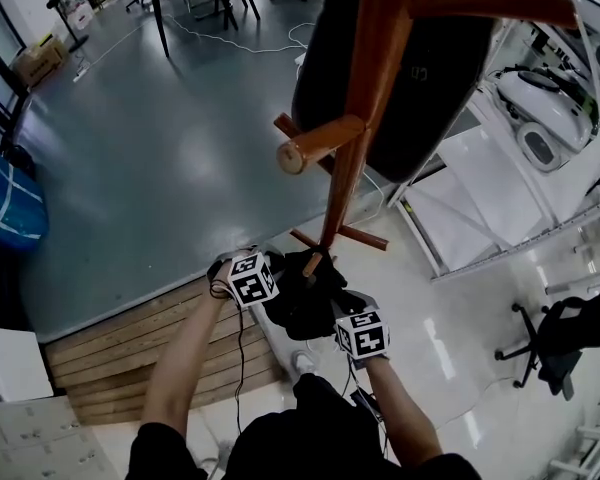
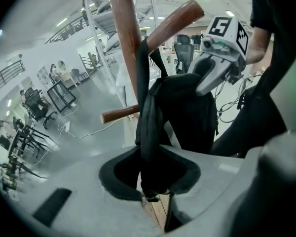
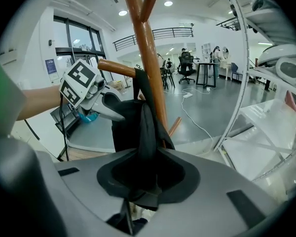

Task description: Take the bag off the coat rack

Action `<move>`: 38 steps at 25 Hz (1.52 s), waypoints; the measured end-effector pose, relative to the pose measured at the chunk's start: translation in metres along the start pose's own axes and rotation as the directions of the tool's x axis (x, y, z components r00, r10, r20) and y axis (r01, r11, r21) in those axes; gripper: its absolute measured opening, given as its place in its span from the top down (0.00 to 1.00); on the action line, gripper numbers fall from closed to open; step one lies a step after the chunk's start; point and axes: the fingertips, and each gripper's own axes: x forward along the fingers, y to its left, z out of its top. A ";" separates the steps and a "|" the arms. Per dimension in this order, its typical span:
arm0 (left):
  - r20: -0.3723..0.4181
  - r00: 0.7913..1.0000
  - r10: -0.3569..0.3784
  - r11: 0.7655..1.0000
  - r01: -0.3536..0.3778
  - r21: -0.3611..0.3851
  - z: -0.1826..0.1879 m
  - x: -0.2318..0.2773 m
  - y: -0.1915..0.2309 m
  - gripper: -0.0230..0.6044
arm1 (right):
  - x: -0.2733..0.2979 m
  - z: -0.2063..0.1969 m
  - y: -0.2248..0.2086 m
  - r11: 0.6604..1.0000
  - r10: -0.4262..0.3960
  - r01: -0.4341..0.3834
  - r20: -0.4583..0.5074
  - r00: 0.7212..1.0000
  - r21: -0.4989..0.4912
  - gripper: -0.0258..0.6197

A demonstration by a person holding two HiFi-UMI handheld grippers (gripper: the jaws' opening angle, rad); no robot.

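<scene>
Both of my hand-held grippers are pinching the black bag (image 1: 305, 303), which is hanging low against the pole of the wooden coat rack (image 1: 365, 118), just above its feet. The left hand-held gripper (image 2: 150, 184) is sitting at the bag's 10 o'clock in the head view. Its jaws are pressing on a black strap (image 2: 144, 112) that is running up toward 12 o'clock, to where a peg (image 2: 175, 21) is meeting the pole. The right hand-held gripper (image 3: 143, 181) is sitting at the bag's 4 o'clock. Its jaws are squeezing a fold of the same black fabric, which is rising straight up along the pole in that gripper's view. The bag is hanging between the two grippers and touching the pole.

Higher on the rack, at 12 o'clock in the head view, a large black shape (image 1: 430, 78) is hanging; I cannot tell what it is. Grey floor (image 1: 160, 148) is spreading toward 10 o'clock, wooden planks (image 1: 130, 353) are lying at 8 o'clock, and white shelving (image 1: 500, 188) is standing at 3 o'clock.
</scene>
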 end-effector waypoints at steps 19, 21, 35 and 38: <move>0.000 1.000 0.029 0.999 -0.029 -0.045 0.000 -0.030 -0.028 0.84 | -0.023 0.007 0.012 0.999 0.031 -0.030 0.034 0.999 -0.030 0.85; 0.000 0.999 0.040 0.998 -0.040 -0.057 0.001 -0.035 -0.031 0.84 | -0.027 0.008 0.014 0.999 0.038 -0.037 0.039 0.998 -0.038 0.85; -0.002 0.997 0.078 0.984 -0.078 -0.158 0.004 -0.076 -0.059 0.84 | -0.057 0.016 0.034 0.986 0.122 -0.115 0.050 0.991 -0.117 0.85; -0.003 0.996 0.094 0.980 -0.093 -0.177 0.000 -0.084 -0.069 0.84 | -0.063 0.013 0.043 0.983 0.136 -0.128 0.051 0.989 -0.135 0.85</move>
